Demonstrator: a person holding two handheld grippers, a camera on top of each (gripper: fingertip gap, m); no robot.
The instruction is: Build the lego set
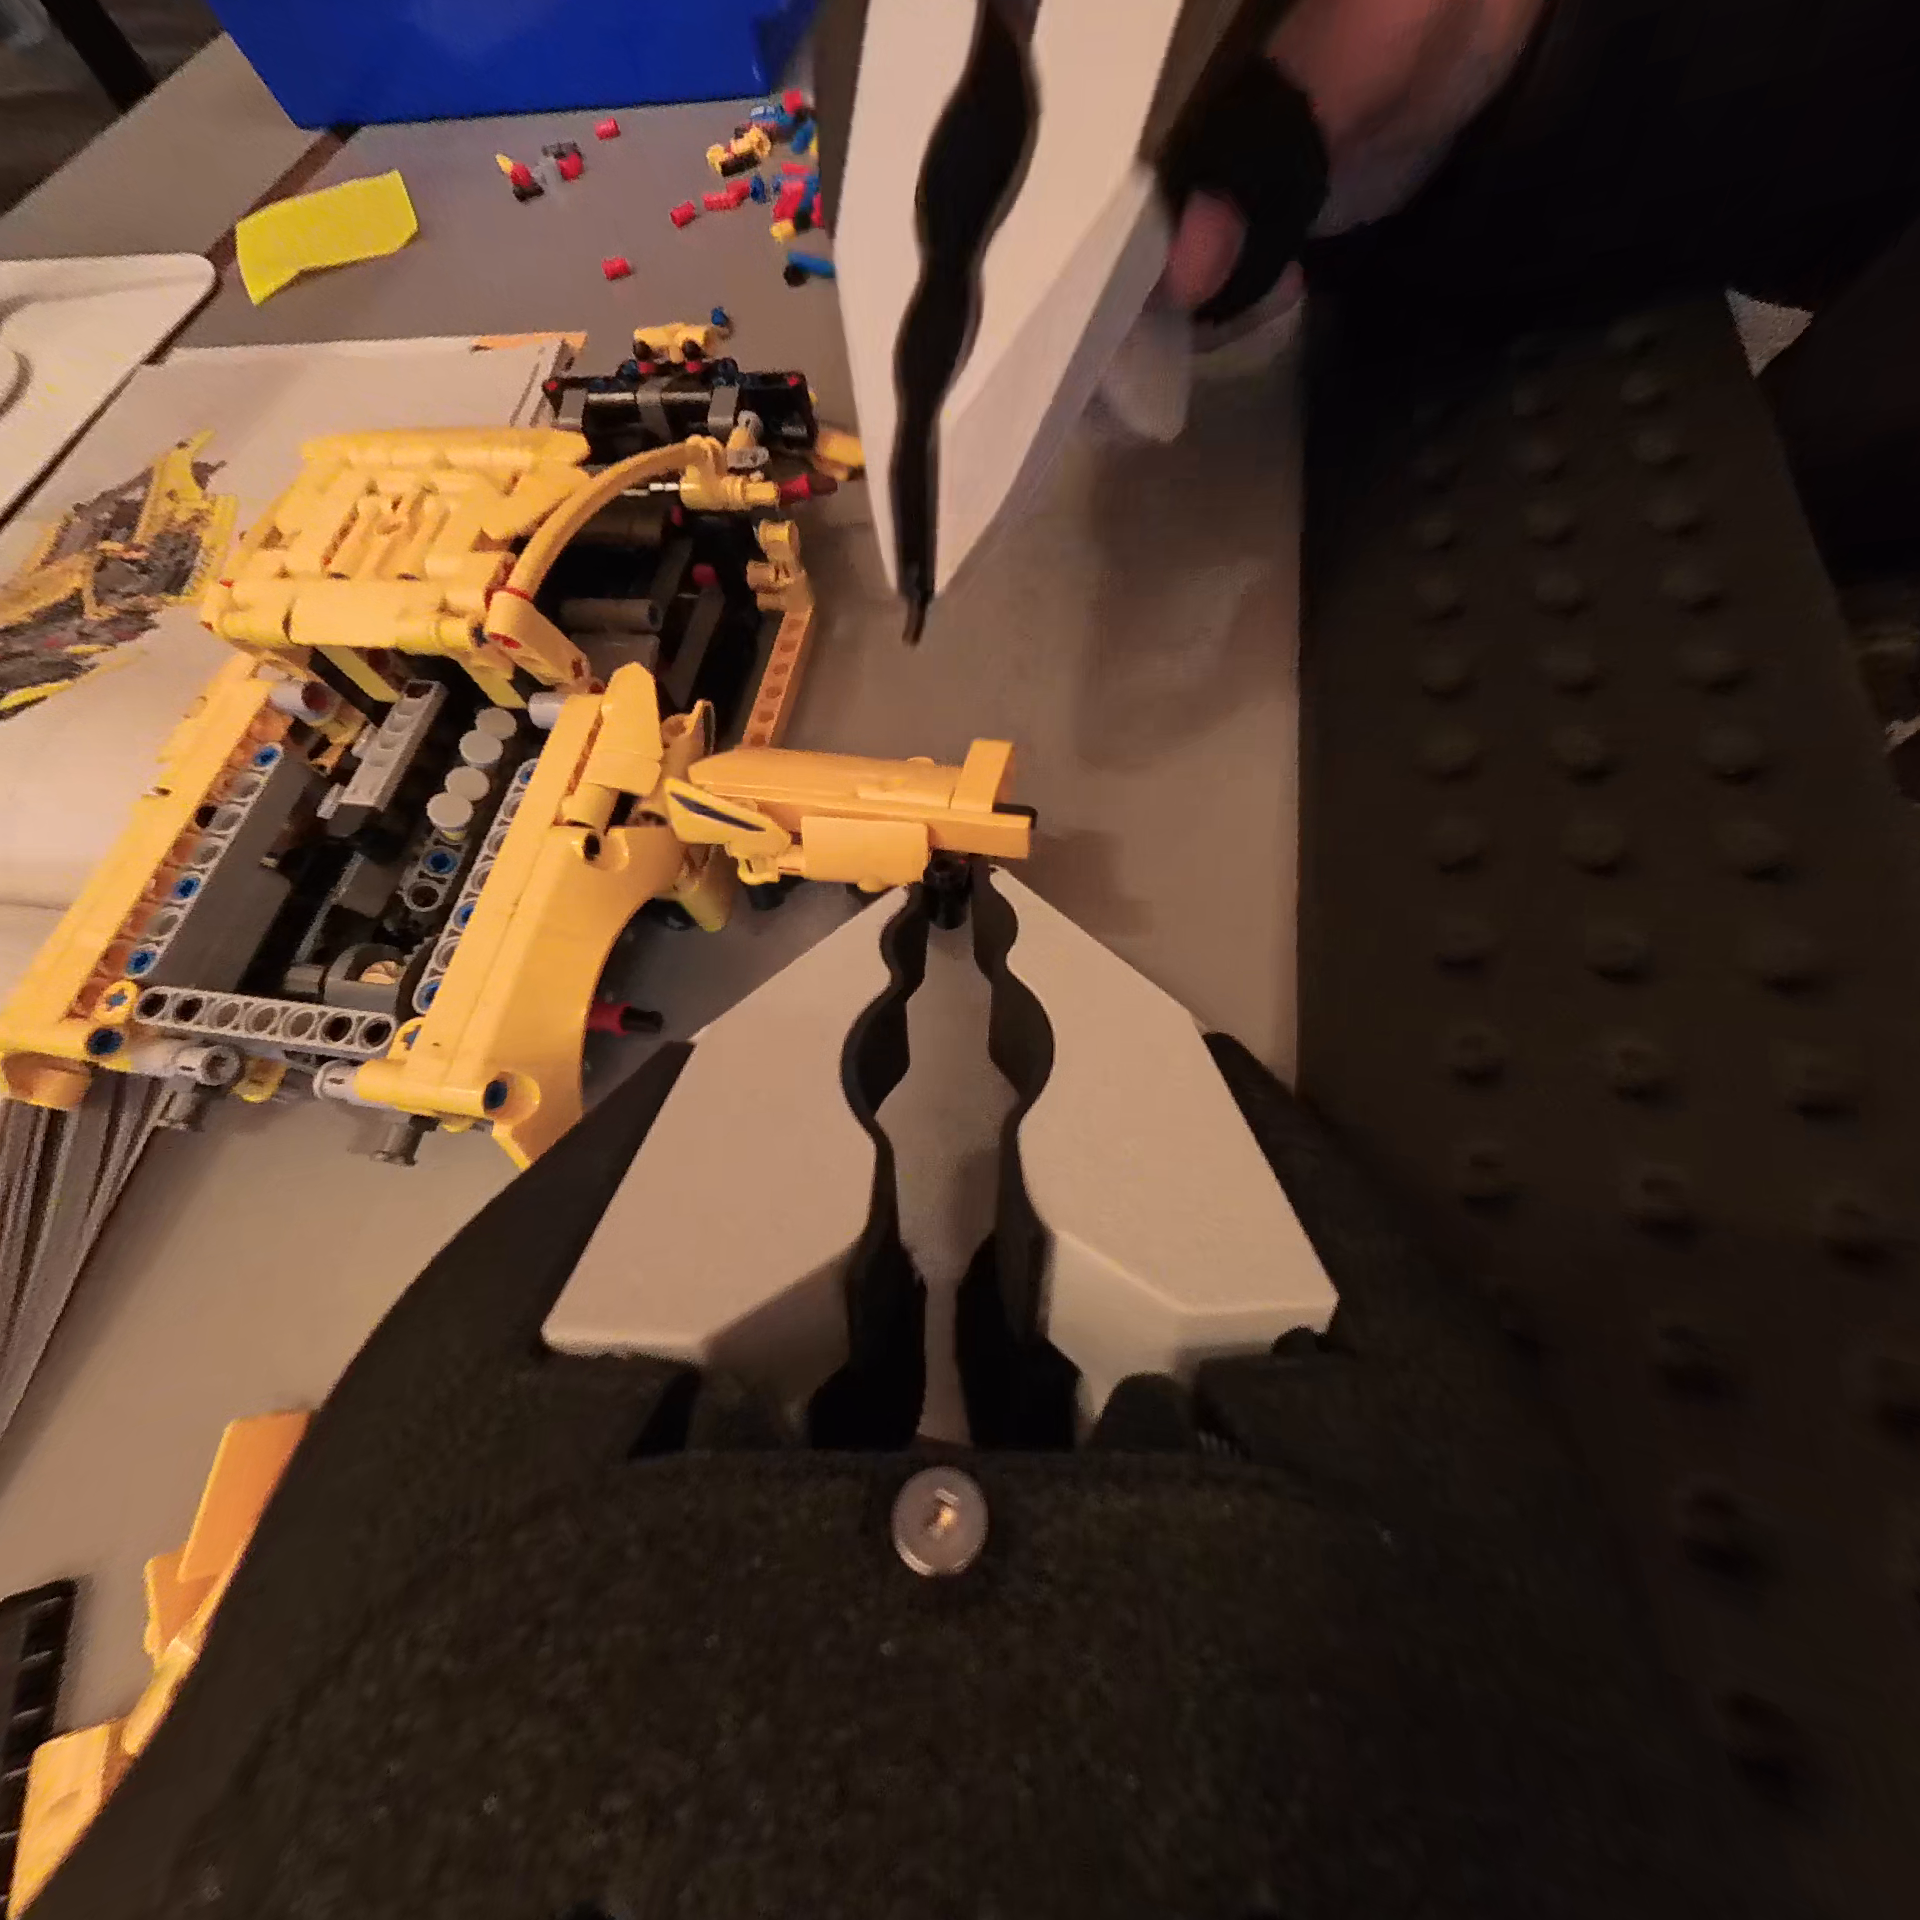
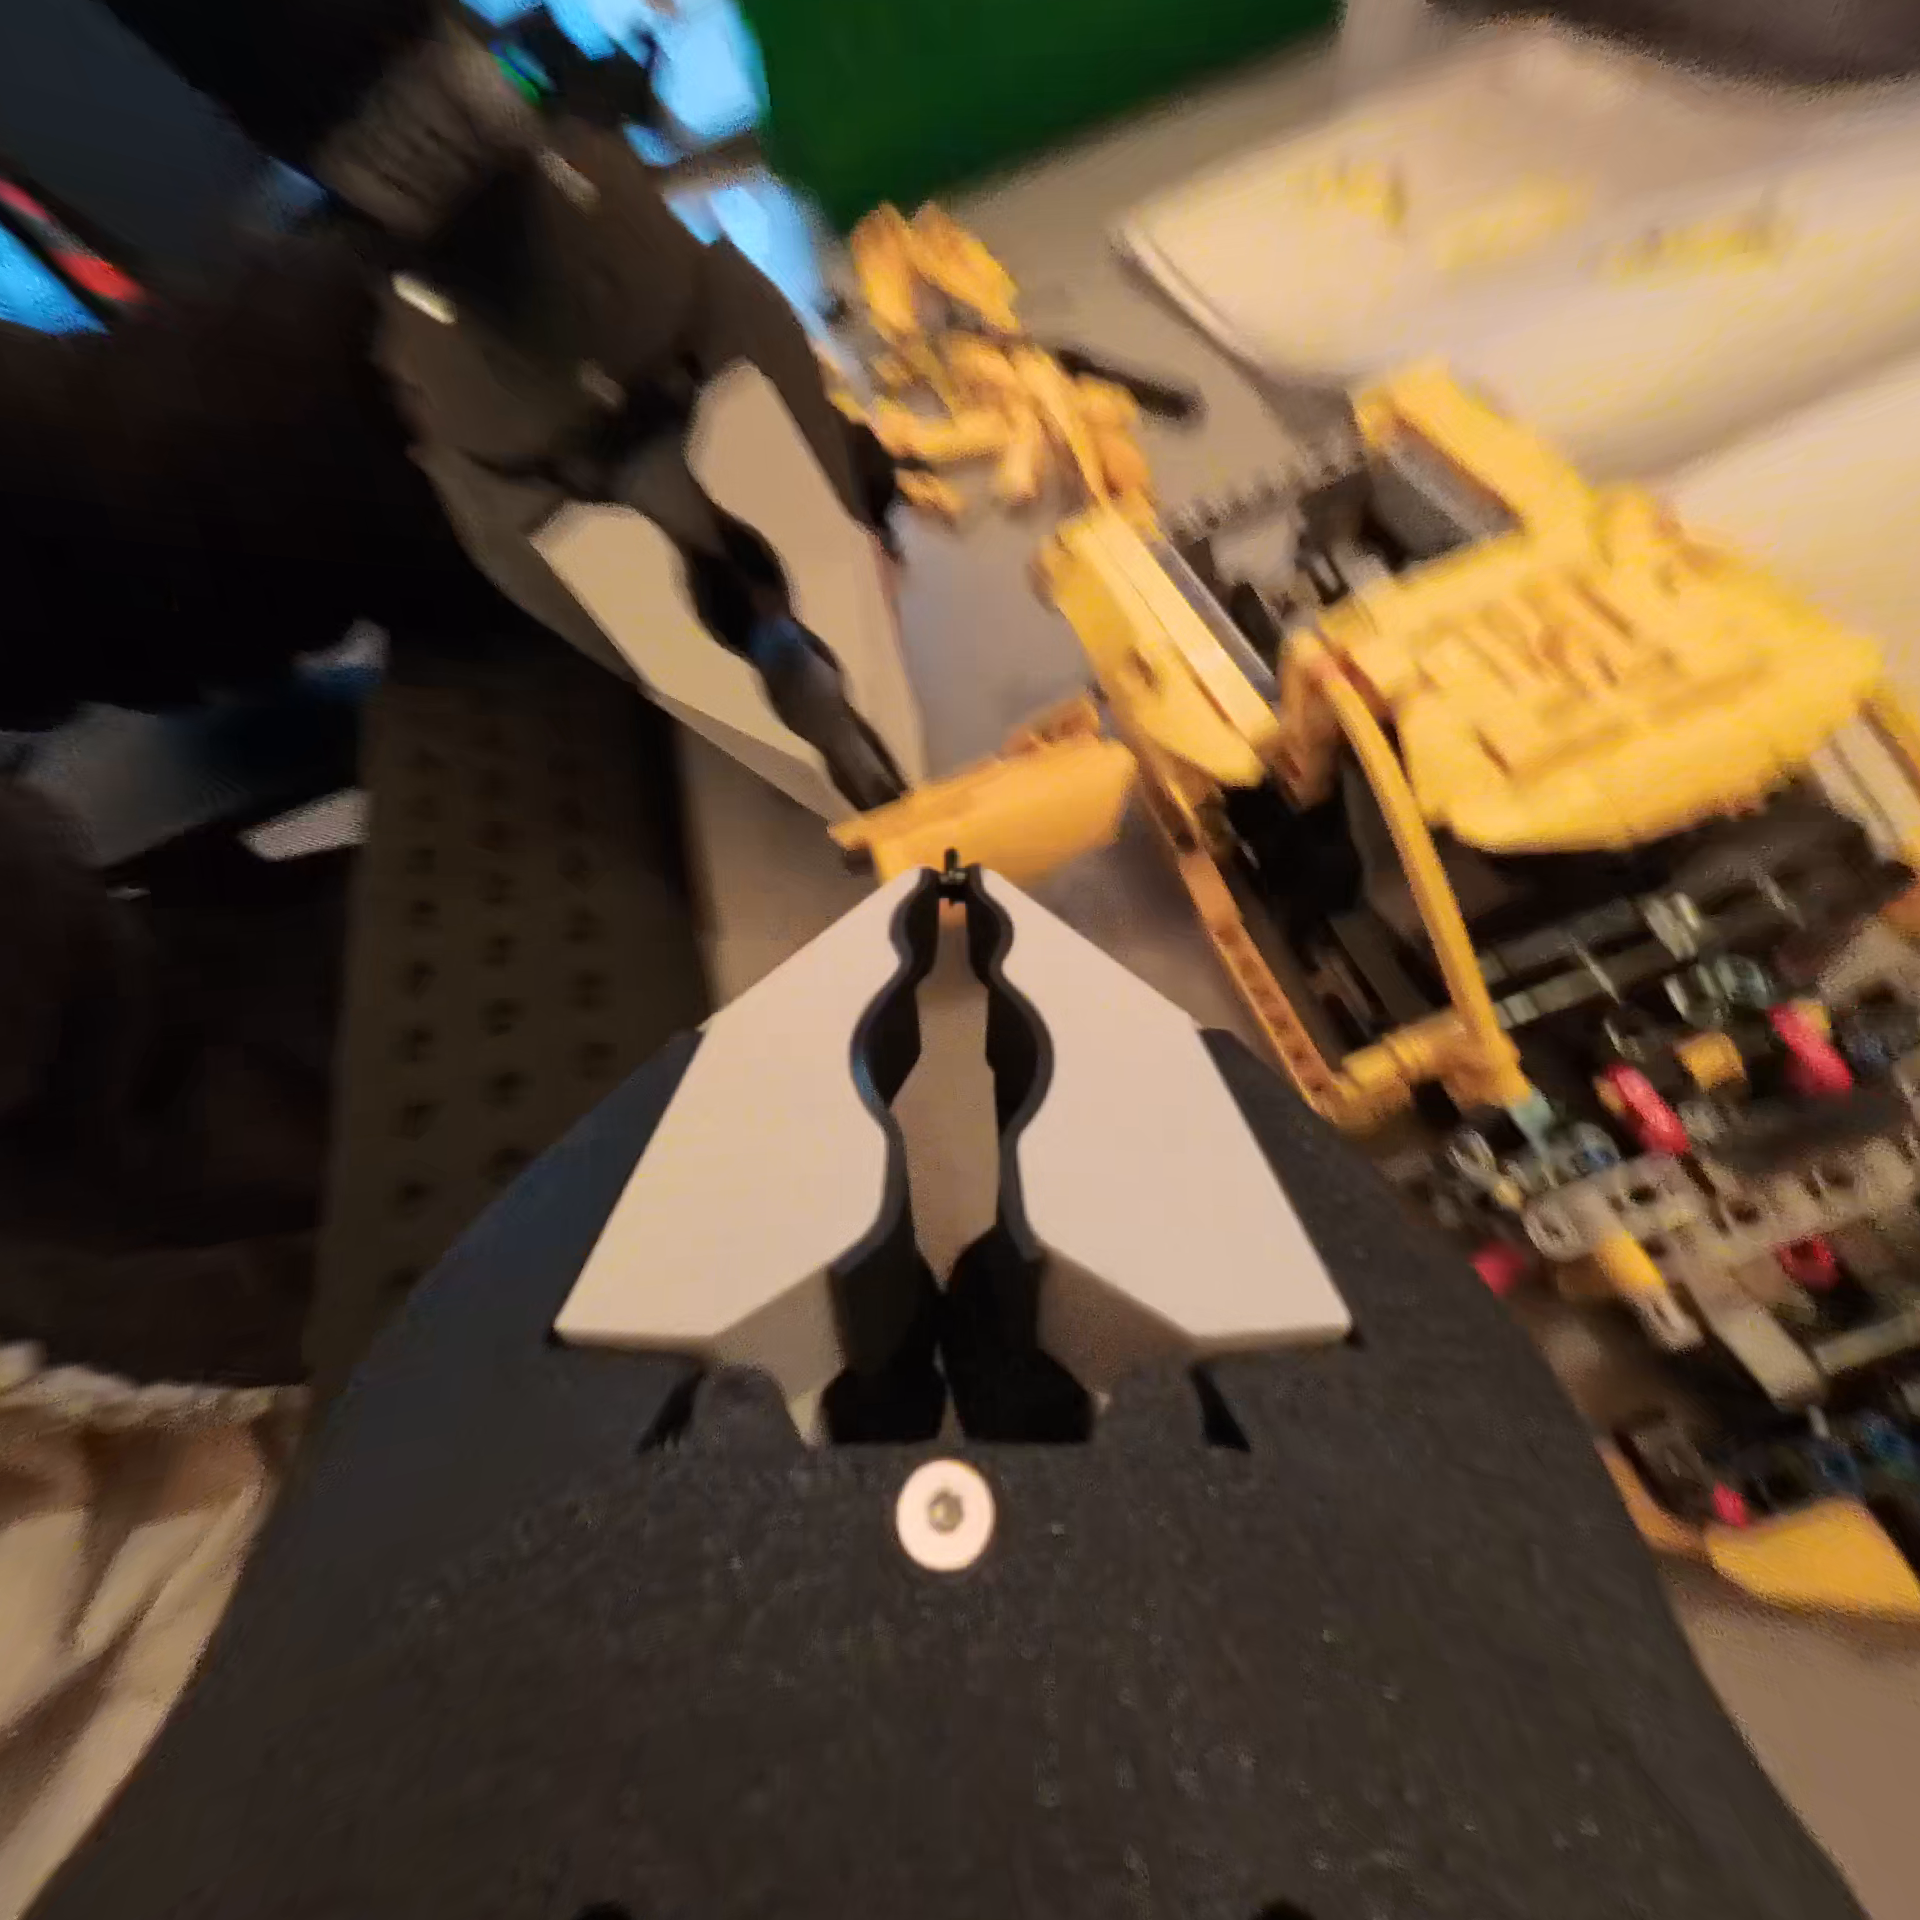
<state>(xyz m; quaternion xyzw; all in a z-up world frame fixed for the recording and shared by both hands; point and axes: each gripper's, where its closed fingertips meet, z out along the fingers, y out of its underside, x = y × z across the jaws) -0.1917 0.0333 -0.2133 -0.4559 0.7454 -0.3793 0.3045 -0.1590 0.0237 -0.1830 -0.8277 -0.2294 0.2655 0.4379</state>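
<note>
The grey surface (image 1: 1143,665) carried a big yellow lego vehicle model (image 1: 416,831), partly built, its grey and black beams showing through the open middle; it lay left of centre in the left wrist view, partly on an open instruction booklet (image 1: 94,748). A dark studded baseplate (image 1: 1558,935) lay along the right side of that view. A blue bin (image 1: 499,52) stood at the far edge, with a flat yellow piece (image 1: 322,234) and a scatter of small red, blue and yellow loose pieces (image 1: 748,177) on the surface near it. A yellow panel assembly (image 1: 862,805) jutted out to the right from the model. The left tool (image 1: 951,894) was closed to a narrow gap, pinching a small black pin (image 1: 948,883) just under the right end of that panel. The right tool (image 2: 951,883), sharp in its own otherwise blurred view, was likewise nearly closed, with a tiny dark piece (image 2: 950,871) gripped at its tips, near the end of the panel. In the left wrist view it hung tips-down above the surface, to the right of the model.
</note>
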